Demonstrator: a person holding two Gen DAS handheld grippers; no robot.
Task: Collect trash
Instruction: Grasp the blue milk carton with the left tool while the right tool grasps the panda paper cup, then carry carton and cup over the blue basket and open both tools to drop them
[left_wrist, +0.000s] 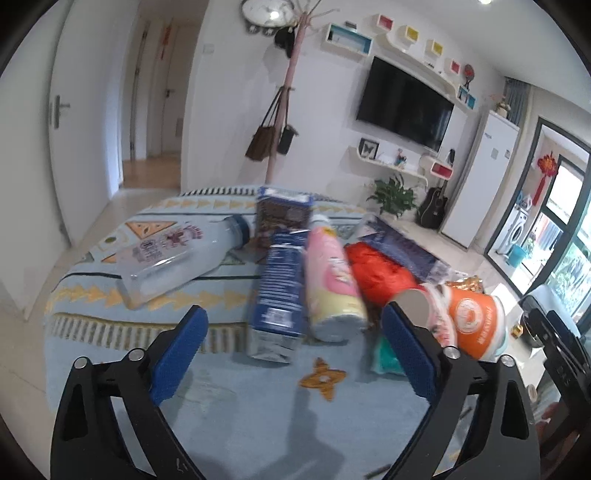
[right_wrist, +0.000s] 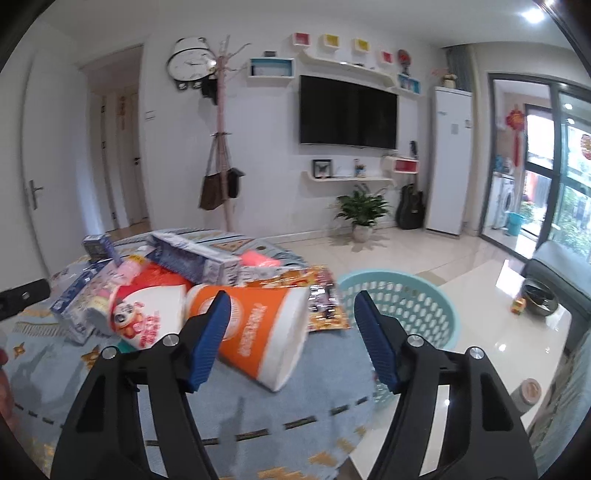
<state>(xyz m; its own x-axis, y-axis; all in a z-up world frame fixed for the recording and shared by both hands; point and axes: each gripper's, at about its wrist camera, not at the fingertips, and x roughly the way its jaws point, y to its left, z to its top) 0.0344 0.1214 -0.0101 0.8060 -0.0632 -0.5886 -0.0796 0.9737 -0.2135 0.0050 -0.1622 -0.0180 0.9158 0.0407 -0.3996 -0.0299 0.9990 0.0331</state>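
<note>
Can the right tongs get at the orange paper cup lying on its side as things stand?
Probably yes. The right tongs are open and the orange paper cup lies just ahead between them, its white rim end nearest, with nothing on top or in front.

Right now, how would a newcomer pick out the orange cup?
Find the blue patterned rug beside the teal basket. At the pile's near edge lies the orange cup, on its side. It alone is orange with white rims; its neighbour cup is white.
</note>
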